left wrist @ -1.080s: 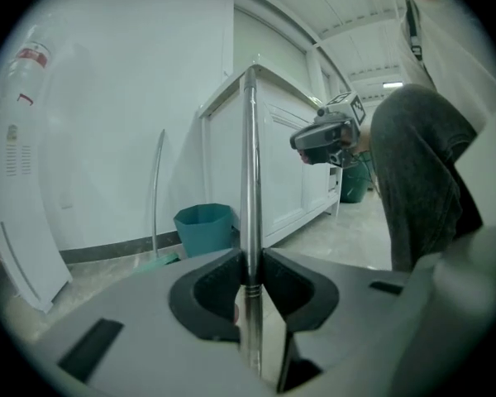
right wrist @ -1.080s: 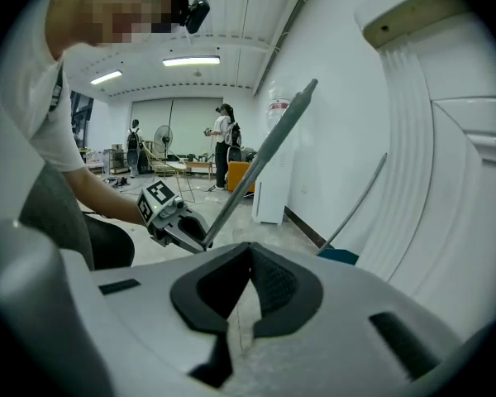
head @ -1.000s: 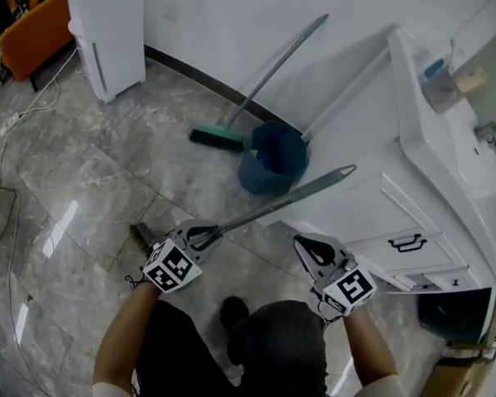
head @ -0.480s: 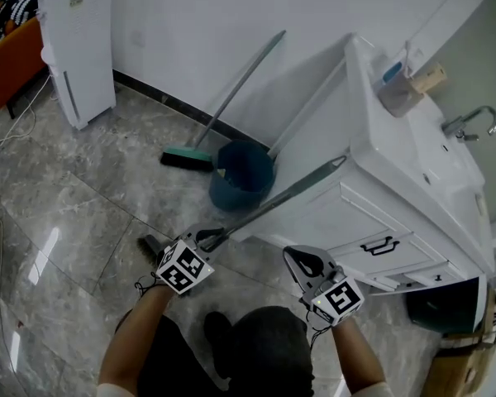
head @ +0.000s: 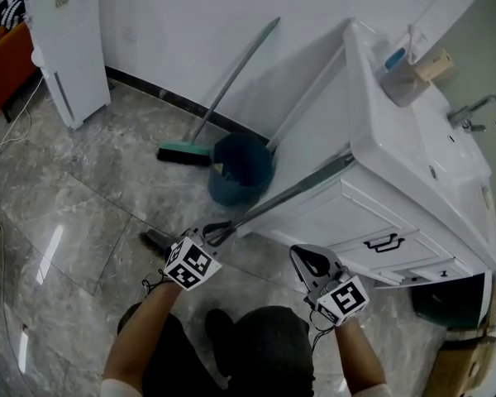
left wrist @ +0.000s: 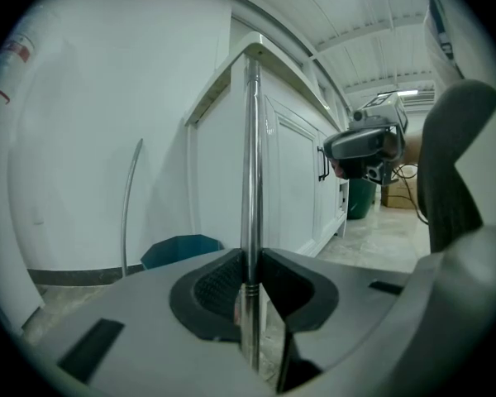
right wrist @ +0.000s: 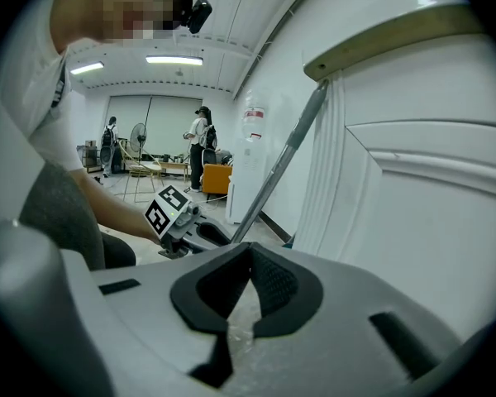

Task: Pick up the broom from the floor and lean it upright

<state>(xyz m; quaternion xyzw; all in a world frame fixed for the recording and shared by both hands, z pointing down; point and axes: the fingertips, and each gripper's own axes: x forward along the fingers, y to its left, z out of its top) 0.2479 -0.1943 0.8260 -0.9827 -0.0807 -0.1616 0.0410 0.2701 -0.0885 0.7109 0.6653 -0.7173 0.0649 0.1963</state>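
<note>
The floor is glossy grey tile with a marble look and pale streaks of light. A plain white wall with a dark skirting runs behind it. To my right stands a white cabinet with panelled fronts and black handles, and its top surface holds a basin. Against the wall a blue bucket sits just beside a green-headed broom that leans upright.

The broom I carry has a long, smooth metal handle. It slants up from my left gripper to the cabinet's corner, just under the rim of the surface. Whether it touches there I cannot tell. Its dark brush end sits low by the floor behind that gripper.

My left jaws stand narrow, their ribbed black pads clamped on the handle. My right gripper is apart from the broom, its jaws closed together on nothing.
</note>
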